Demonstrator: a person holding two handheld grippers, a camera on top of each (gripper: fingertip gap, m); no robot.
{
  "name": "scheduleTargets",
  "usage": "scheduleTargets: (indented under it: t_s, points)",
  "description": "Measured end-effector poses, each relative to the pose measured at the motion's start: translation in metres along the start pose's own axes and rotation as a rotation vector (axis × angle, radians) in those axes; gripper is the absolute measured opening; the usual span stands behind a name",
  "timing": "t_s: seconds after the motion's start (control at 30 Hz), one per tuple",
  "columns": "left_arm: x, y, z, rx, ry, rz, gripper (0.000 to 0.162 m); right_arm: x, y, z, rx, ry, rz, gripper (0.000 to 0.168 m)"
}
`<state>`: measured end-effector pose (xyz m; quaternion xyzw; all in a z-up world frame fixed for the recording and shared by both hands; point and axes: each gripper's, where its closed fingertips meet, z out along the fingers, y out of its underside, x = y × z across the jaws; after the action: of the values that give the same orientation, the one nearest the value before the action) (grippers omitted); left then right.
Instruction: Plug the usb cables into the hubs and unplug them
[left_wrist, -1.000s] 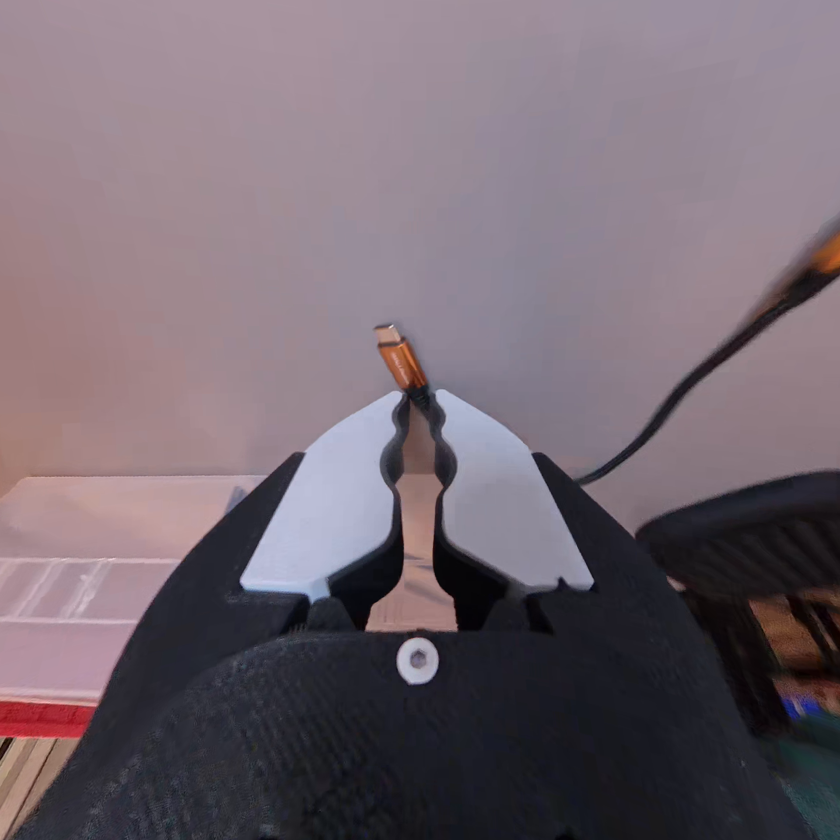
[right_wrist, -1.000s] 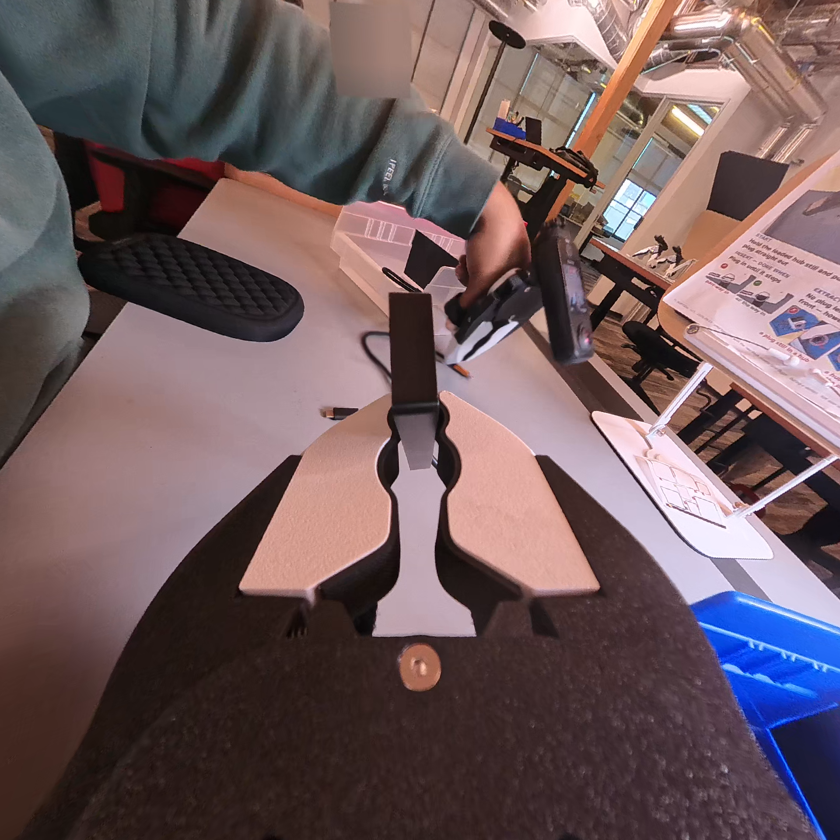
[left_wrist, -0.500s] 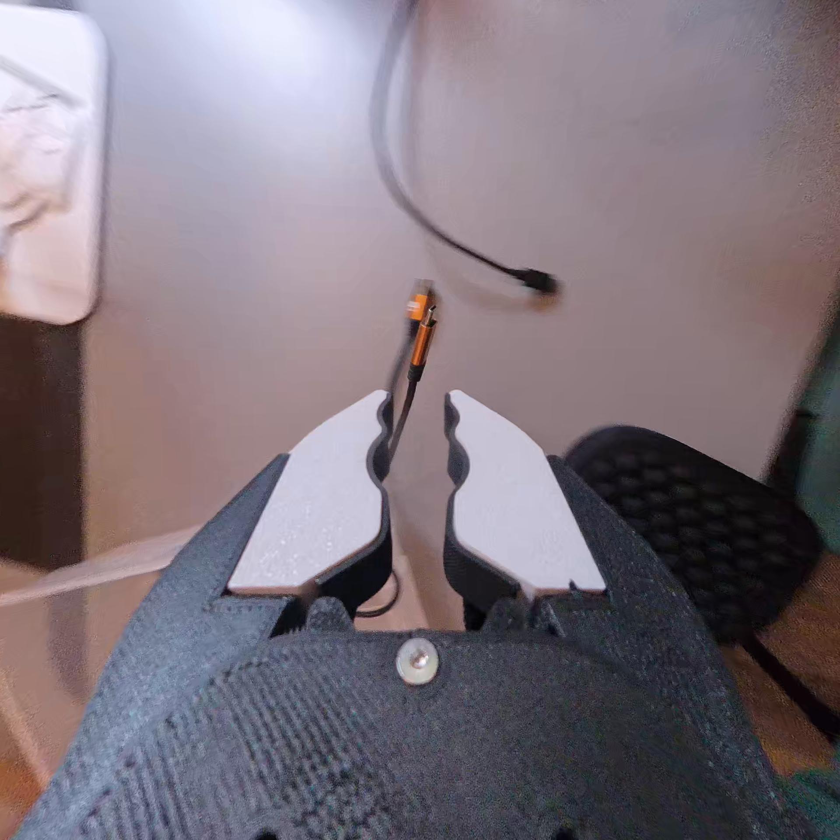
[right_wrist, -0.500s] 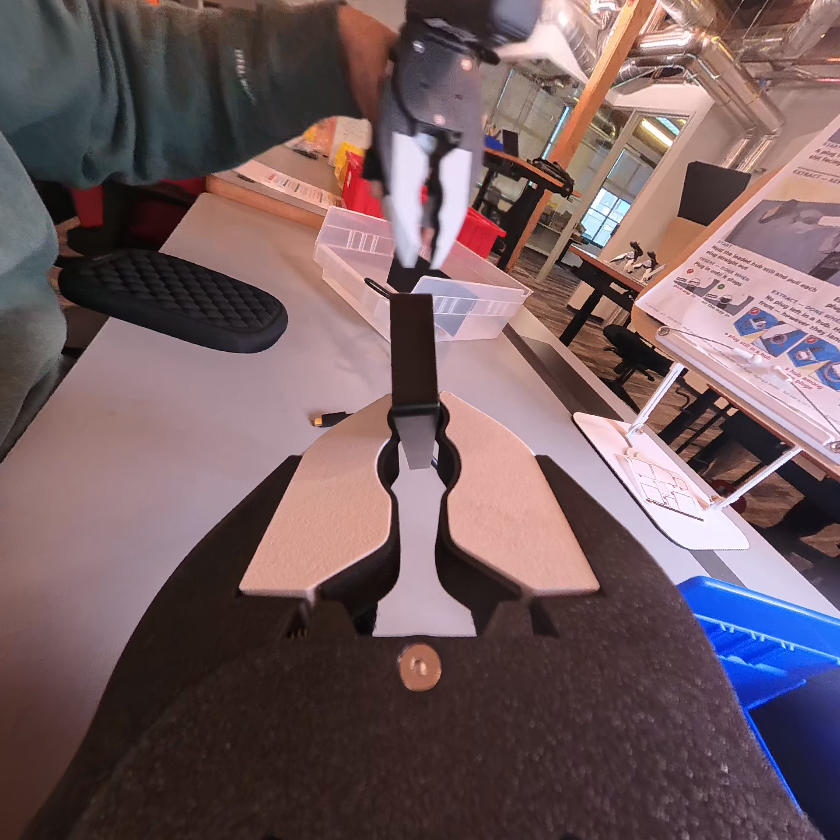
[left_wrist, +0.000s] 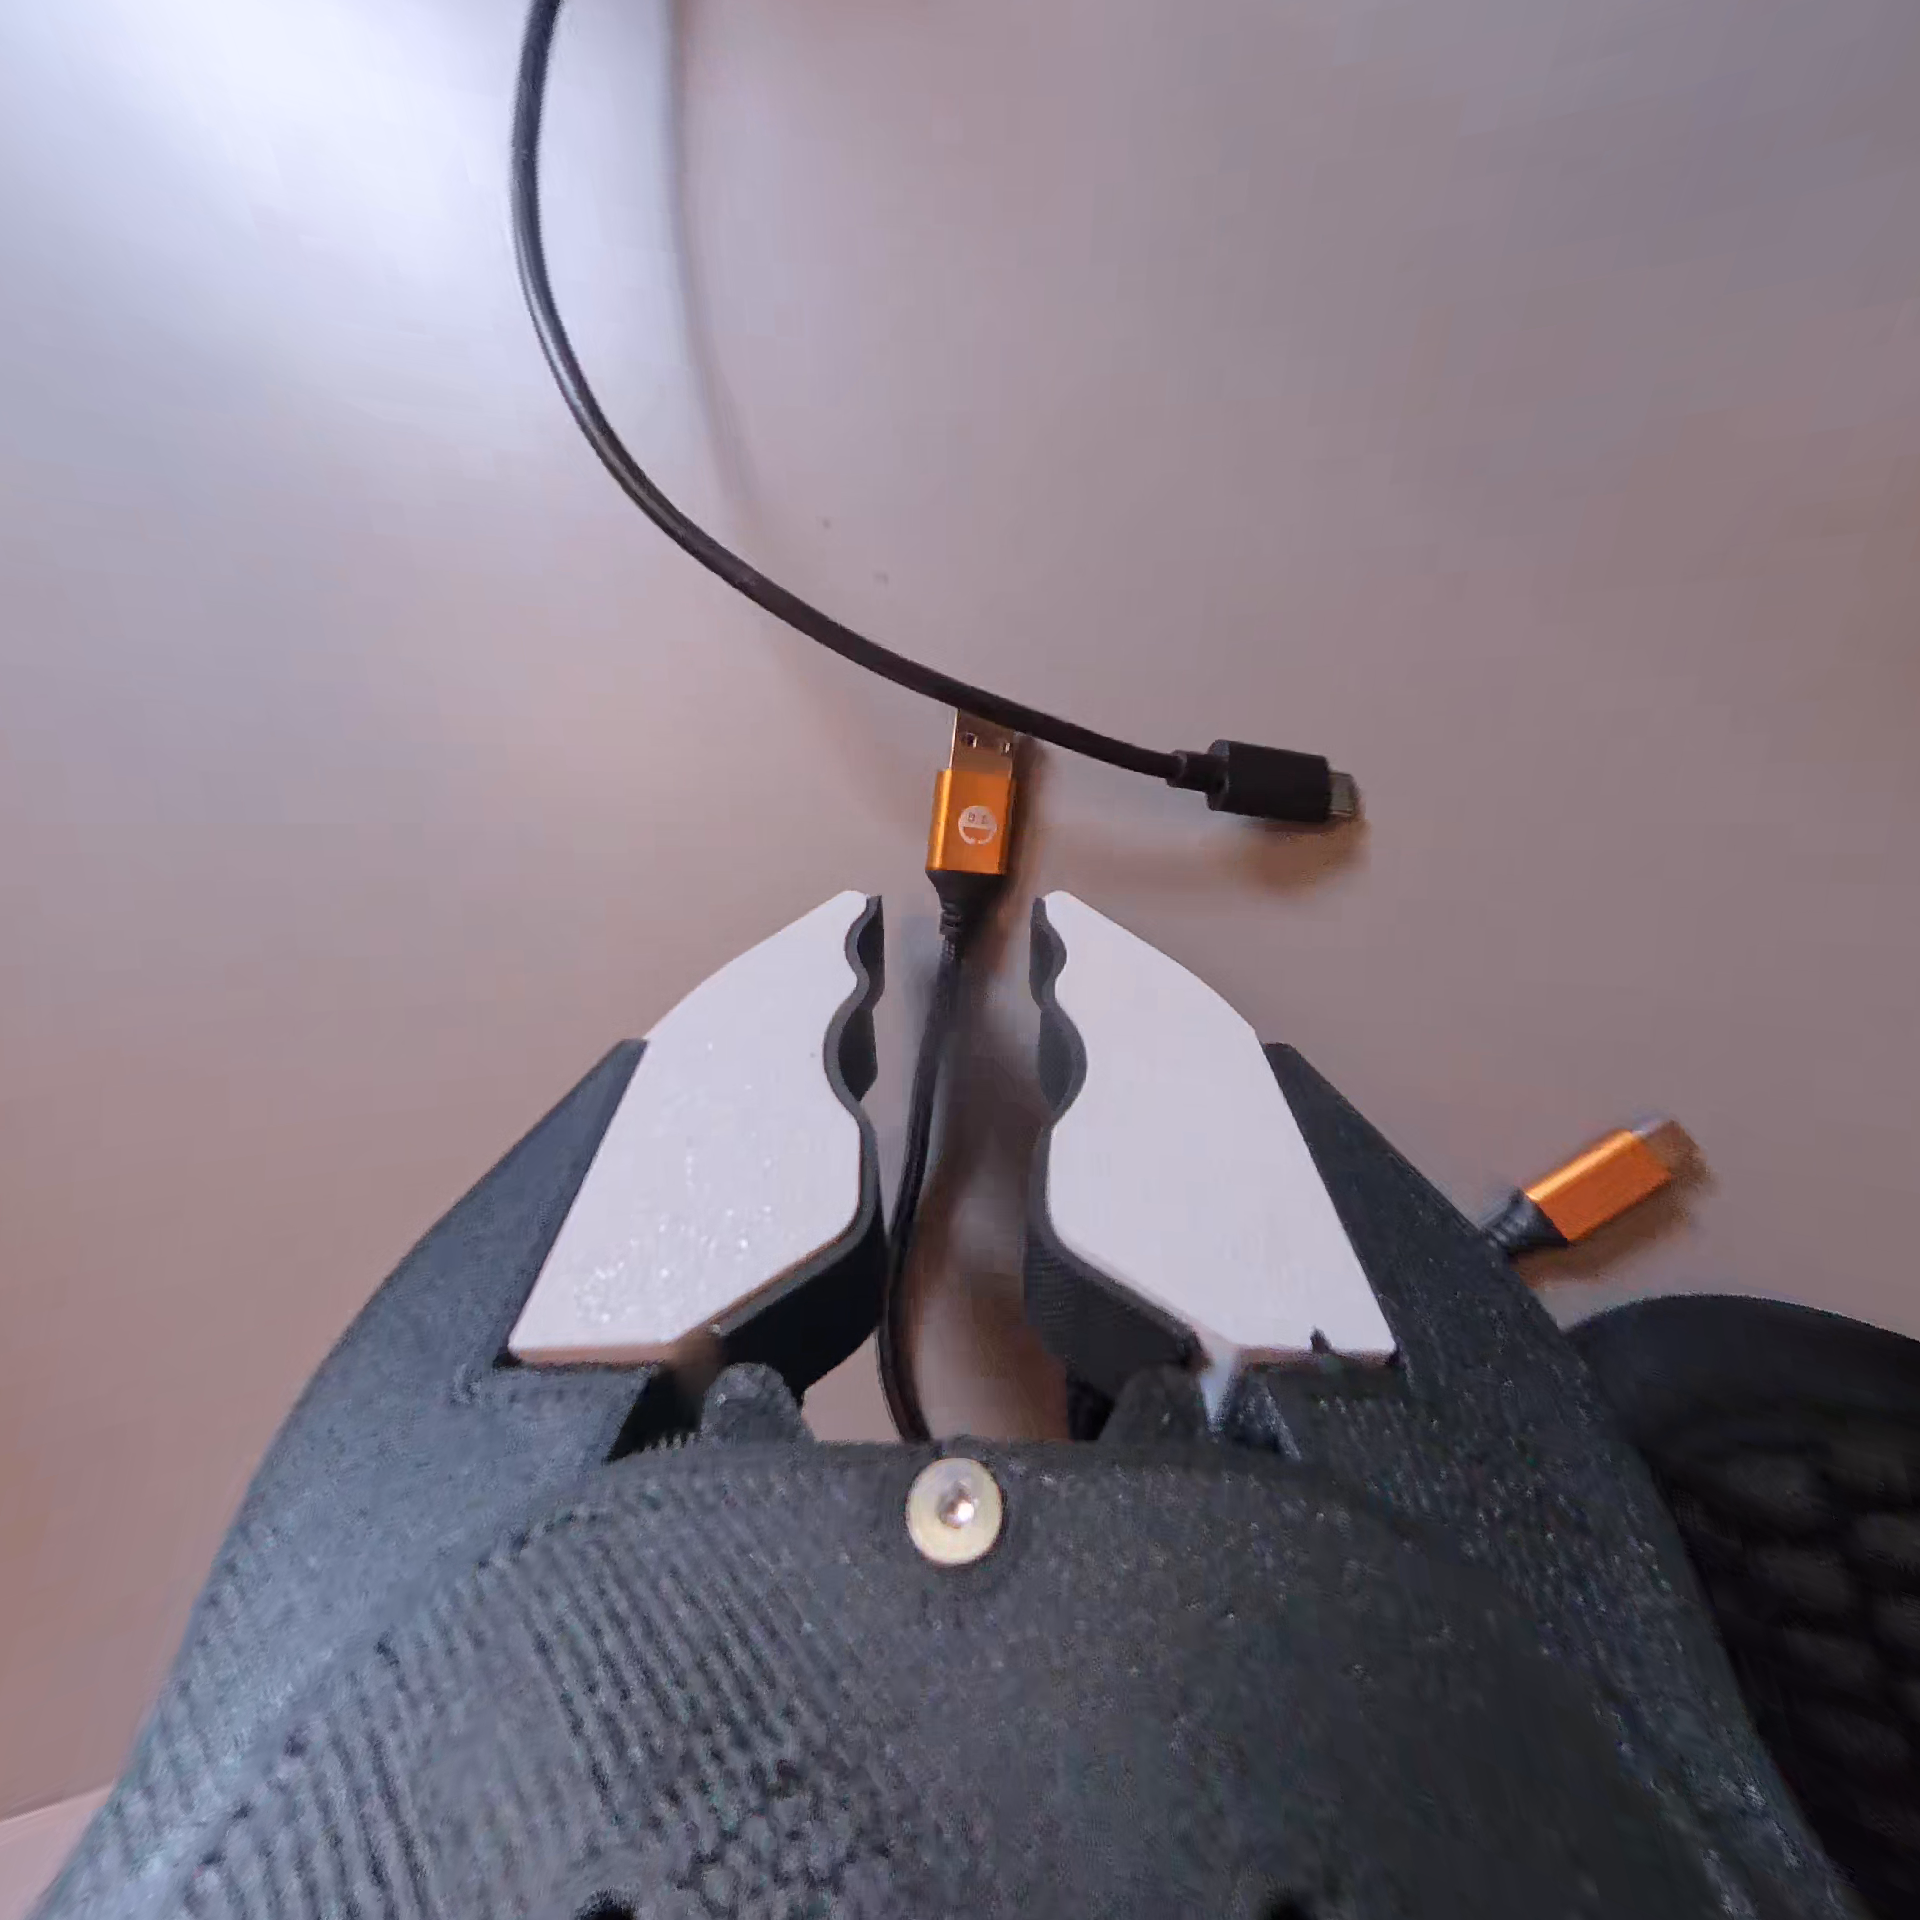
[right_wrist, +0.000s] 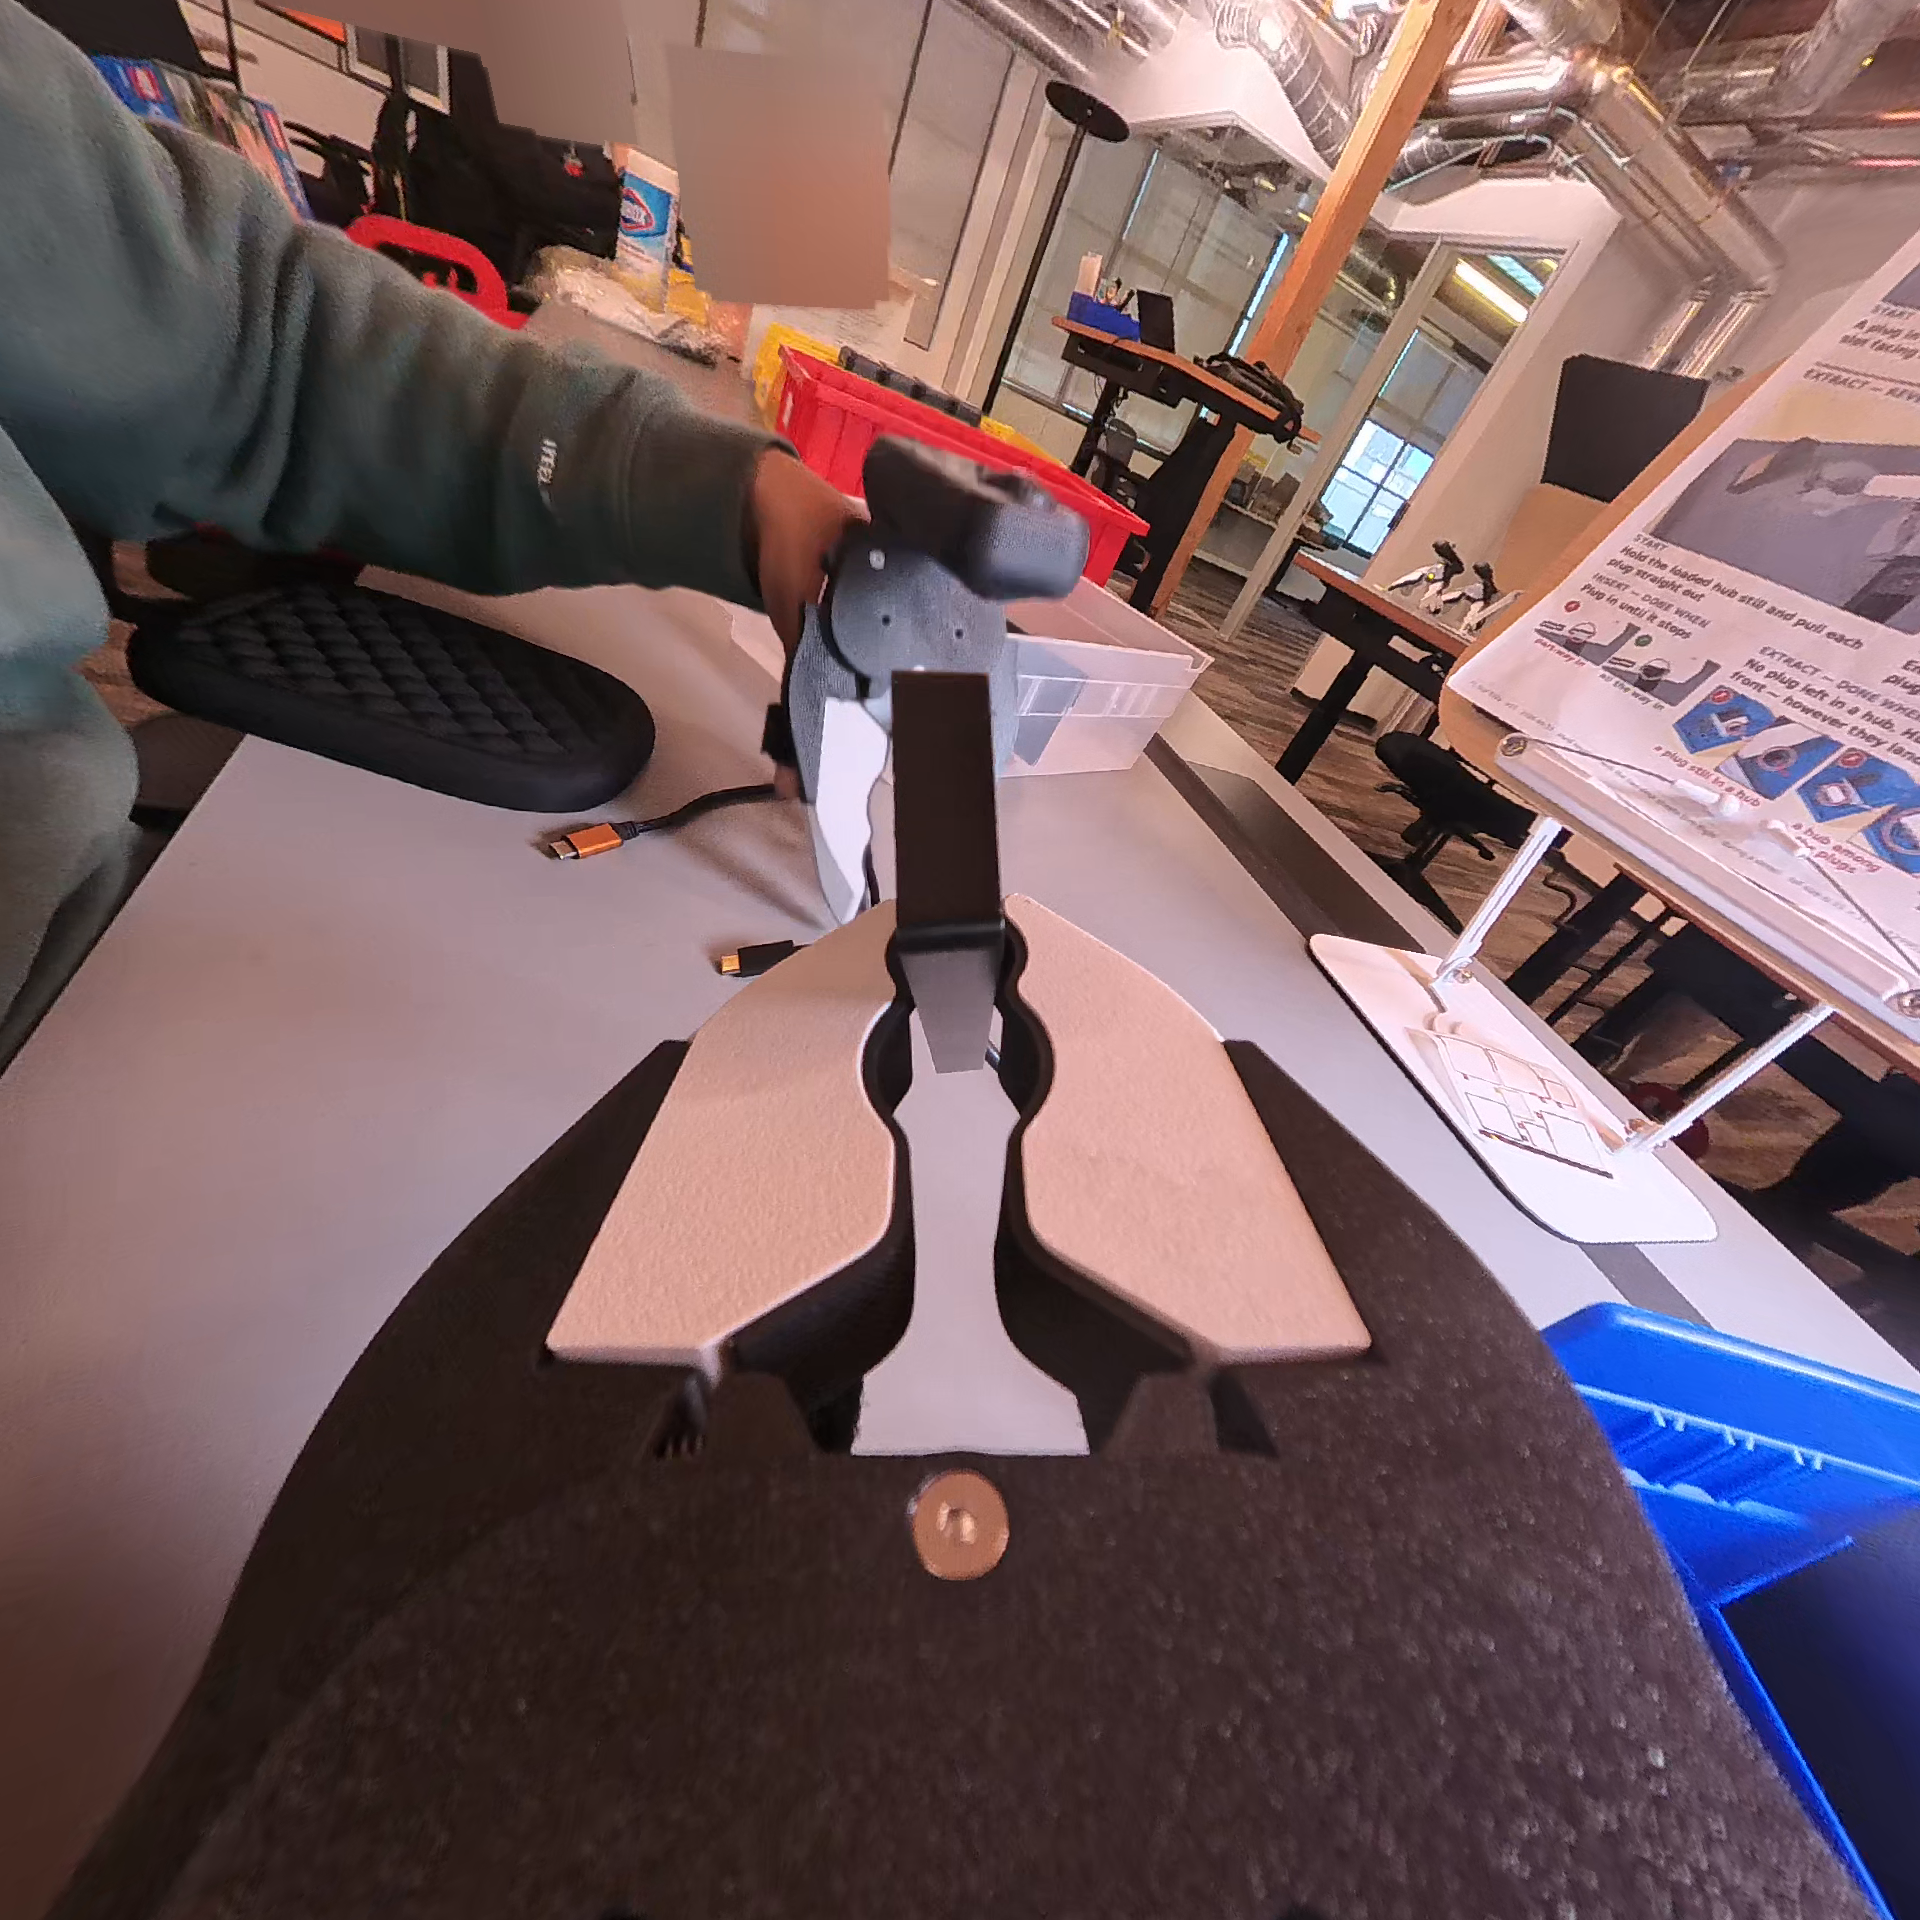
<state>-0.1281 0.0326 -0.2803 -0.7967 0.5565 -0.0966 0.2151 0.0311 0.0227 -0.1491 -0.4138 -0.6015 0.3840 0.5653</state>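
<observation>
My right gripper (right_wrist: 951, 935) is shut on a black USB hub (right_wrist: 940, 800), which it holds upright above the grey table (right_wrist: 312, 1039). My left gripper (left_wrist: 956, 909) is open and points down at the table. An orange USB-A plug (left_wrist: 971, 821) lies just past its fingertips, and the plug's braided cable runs loose between the fingers. The cable's other orange plug (left_wrist: 1600, 1184) lies to the right and also shows in the right wrist view (right_wrist: 592, 840). A black cable's plug (left_wrist: 1273, 795) lies beside the orange USB-A plug. The left gripper (right_wrist: 852, 790) also shows behind the hub in the right wrist view.
A black chair armrest (right_wrist: 395, 696) overhangs the table's left edge. A clear plastic box (right_wrist: 1091, 675) and a red bin (right_wrist: 935, 436) sit at the far end. A white sign stand (right_wrist: 1507, 1122) is on the right. A blue bin (right_wrist: 1766, 1455) is at the near right.
My left gripper was shut on the orange cable a second ago. It has since opened and swung down to the table, where the cable now lies. My right gripper still holds the hub.
</observation>
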Motion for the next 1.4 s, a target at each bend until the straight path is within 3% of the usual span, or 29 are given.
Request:
scheduleTargets:
  t_s: [0.13, 0.27, 0.57, 0.8, 1.0, 1.4]
  points:
    - [-0.003, -0.001, 0.007, 0.016, -0.017, 0.041, 0.011, -0.002, 0.004, 0.0, -0.008, -0.02, 0.008, 0.012]
    - [-0.002, 0.006, 0.002, 0.005, -0.054, 0.027, 0.008, -0.005, 0.01, 0.002, -0.031, -0.04, -0.016, 0.012]
    - [0.047, -0.034, -0.068, 0.459, 0.178, -0.095, 0.008, -0.018, 0.019, 0.011, -0.059, -0.106, -0.044, 0.012]
    - [0.092, -0.078, -0.07, 0.638, 0.401, -0.133, 0.007, -0.041, 0.017, 0.021, -0.081, -0.141, -0.204, 0.012]
    - [0.104, -0.098, -0.05, 0.591, 0.486, -0.215, 0.007, -0.052, 0.023, 0.028, -0.13, -0.125, -0.372, 0.012]
    - [0.104, -0.079, -0.011, 0.385, 0.575, -0.384, 0.007, -0.065, 0.053, 0.04, -0.308, -0.104, -0.757, 0.012]
